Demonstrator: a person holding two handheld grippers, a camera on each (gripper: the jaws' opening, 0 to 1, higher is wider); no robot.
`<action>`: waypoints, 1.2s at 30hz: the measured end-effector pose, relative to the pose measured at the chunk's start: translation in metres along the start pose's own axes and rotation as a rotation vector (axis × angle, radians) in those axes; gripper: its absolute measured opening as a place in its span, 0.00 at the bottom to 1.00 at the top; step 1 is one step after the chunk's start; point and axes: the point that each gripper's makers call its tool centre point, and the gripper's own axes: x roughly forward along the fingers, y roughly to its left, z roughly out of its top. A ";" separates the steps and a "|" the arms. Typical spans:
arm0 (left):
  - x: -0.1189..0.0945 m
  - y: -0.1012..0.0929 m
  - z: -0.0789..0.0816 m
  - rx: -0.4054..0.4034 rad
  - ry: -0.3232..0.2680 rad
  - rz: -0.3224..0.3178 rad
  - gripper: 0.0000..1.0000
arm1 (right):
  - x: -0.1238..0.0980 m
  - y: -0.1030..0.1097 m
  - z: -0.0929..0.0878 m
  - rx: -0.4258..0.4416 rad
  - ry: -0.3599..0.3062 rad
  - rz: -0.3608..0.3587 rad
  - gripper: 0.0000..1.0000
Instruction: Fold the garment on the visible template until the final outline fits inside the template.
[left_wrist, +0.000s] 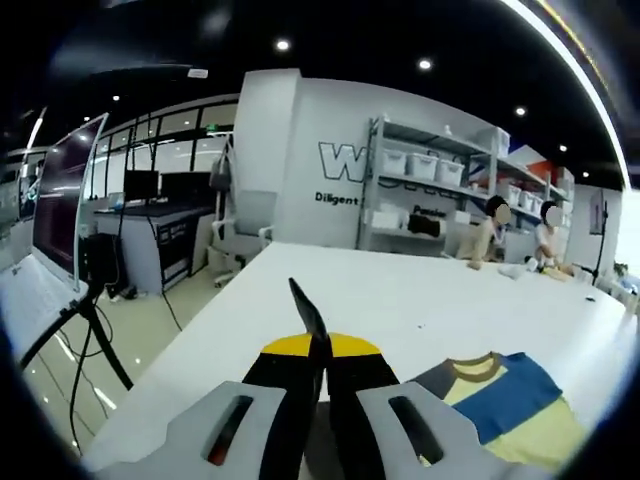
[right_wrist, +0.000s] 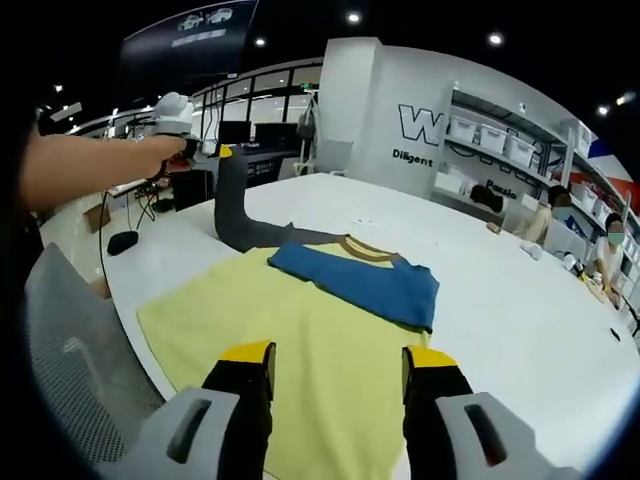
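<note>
The garment (right_wrist: 300, 330) lies on the white table (right_wrist: 520, 310). It is a yellow shirt with a blue panel (right_wrist: 365, 285), a tan collar (right_wrist: 365, 250) and dark grey sleeves. My left gripper (left_wrist: 320, 350) is shut on one grey sleeve (left_wrist: 306, 308), whose end sticks up between the jaws. In the right gripper view a person's arm holds that left gripper (right_wrist: 222, 152) above the table's left edge, and the sleeve (right_wrist: 235, 205) hangs from it, pulled up and away from the shirt. My right gripper (right_wrist: 338, 360) hovers open over the yellow body with nothing between its jaws. The shirt (left_wrist: 500, 395) also appears at the lower right of the left gripper view.
A grey mesh chair (right_wrist: 70, 350) stands by the table's near left edge. Beyond that edge are the floor, desks and a monitor on a stand (left_wrist: 65, 200). Shelves with bins (left_wrist: 440, 190) line the back wall. People (left_wrist: 545, 240) sit at the table's far end.
</note>
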 end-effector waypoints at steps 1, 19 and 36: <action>-0.001 -0.008 0.003 0.002 -0.004 -0.013 0.00 | 0.000 0.001 0.000 0.001 -0.001 0.003 0.49; 0.007 -0.158 0.031 0.051 -0.053 -0.242 0.00 | -0.003 0.002 0.008 0.011 -0.043 0.017 0.48; 0.028 -0.271 -0.006 0.115 0.005 -0.412 0.00 | -0.004 0.001 0.007 0.022 -0.046 0.012 0.47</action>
